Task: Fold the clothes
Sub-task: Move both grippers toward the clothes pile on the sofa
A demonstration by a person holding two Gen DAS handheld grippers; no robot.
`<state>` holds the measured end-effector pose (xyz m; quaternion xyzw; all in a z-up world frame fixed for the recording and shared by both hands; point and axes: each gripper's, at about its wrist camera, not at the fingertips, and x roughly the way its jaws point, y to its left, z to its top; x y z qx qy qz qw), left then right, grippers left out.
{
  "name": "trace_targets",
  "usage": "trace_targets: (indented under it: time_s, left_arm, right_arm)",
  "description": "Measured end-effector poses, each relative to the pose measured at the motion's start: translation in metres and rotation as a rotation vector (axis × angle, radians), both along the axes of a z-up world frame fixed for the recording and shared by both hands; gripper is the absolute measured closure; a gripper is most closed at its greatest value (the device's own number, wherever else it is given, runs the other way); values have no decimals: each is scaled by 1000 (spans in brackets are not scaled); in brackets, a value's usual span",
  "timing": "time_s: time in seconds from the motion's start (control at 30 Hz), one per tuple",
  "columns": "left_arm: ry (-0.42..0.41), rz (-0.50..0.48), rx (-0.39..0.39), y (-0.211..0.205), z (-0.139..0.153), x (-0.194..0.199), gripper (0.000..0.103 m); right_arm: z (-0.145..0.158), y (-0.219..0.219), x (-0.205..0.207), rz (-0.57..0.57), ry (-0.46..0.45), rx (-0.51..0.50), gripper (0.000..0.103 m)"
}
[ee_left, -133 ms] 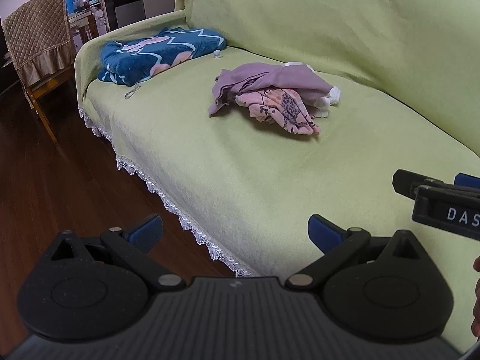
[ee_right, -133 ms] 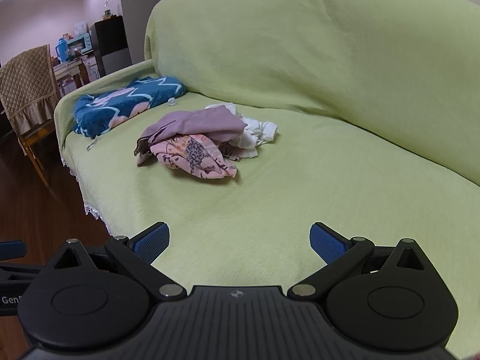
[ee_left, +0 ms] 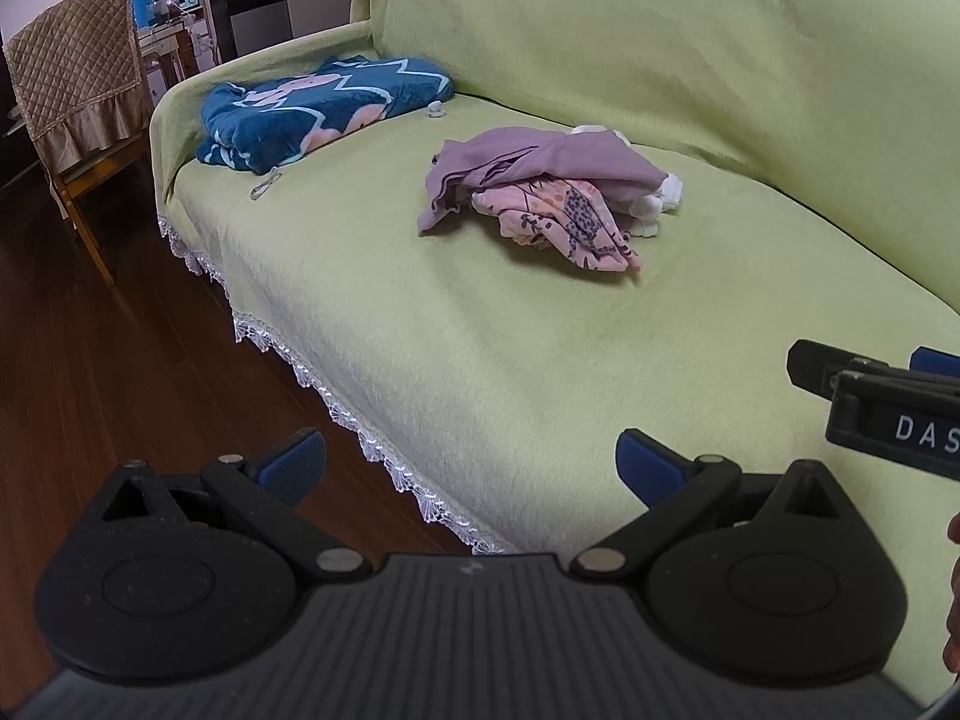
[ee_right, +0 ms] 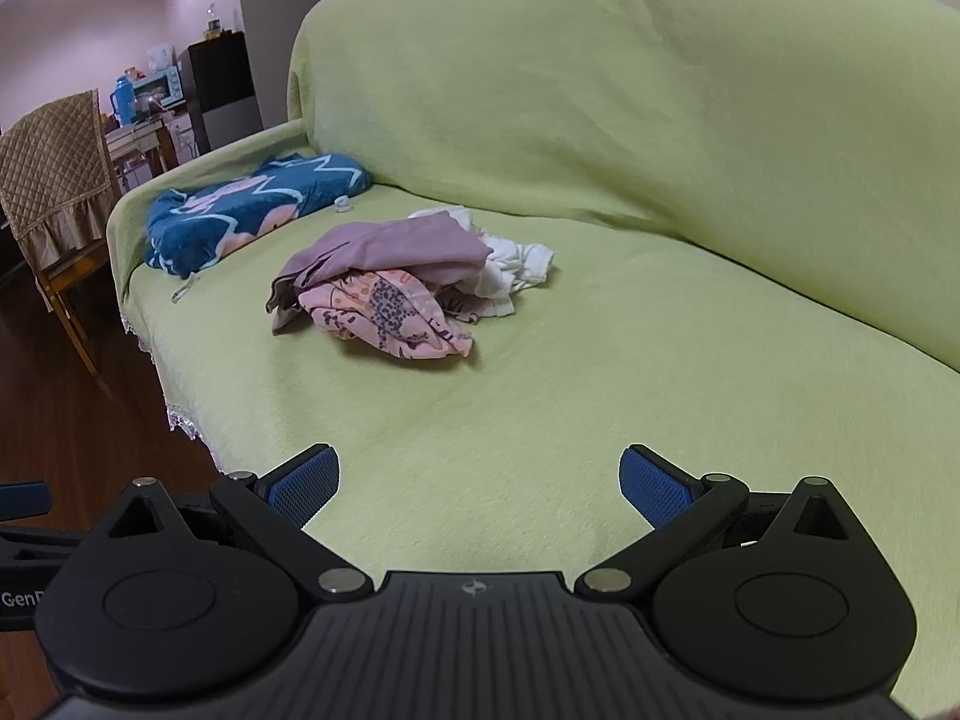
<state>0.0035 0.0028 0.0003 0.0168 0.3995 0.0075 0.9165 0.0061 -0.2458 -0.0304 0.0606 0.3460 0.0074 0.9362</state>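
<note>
A loose pile of clothes (ee_left: 540, 192) lies on the green-covered sofa (ee_left: 480, 360): a mauve garment (ee_left: 540, 159) on top, a pink patterned one (ee_left: 570, 222) in front, white cloth (ee_left: 660, 195) behind. The pile also shows in the right wrist view (ee_right: 396, 282). My left gripper (ee_left: 471, 459) is open and empty, near the sofa's front edge, well short of the pile. My right gripper (ee_right: 480, 483) is open and empty above the seat, also short of the pile. The right gripper's side shows at the left wrist view's right edge (ee_left: 870, 396).
A folded blue blanket (ee_left: 312, 108) with pink and white pattern lies at the sofa's far end, by the armrest. A small white object (ee_left: 435, 111) sits beside it. A chair with a brown quilted cover (ee_left: 72, 84) stands on the dark wood floor (ee_left: 120, 390).
</note>
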Motion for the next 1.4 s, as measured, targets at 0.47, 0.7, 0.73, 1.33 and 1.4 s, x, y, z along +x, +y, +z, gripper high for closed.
trace_targets:
  time_s: [0.47,0.7,0.73,1.33,1.4]
  left_arm:
    - [28,-20,-35,7,-6,21,1]
    - [30,-21,-42,10,-18,43,1]
    - [26,-20,-40,10,-20,46,1]
    - [-15,-72,-41,25,-56,111,1]
    - [-36,-89,-41,30,-58,125,4]
  right_arm:
    - [-4,0,15,4,7,-5,0]
    - [-7,0,22,12,20,-11,0]
    - [-9,0,25,14,24,-11,0]
    - [-61,-29,107,20,2,10,0]
    - [-66,-34,120,31,-4,26,0]
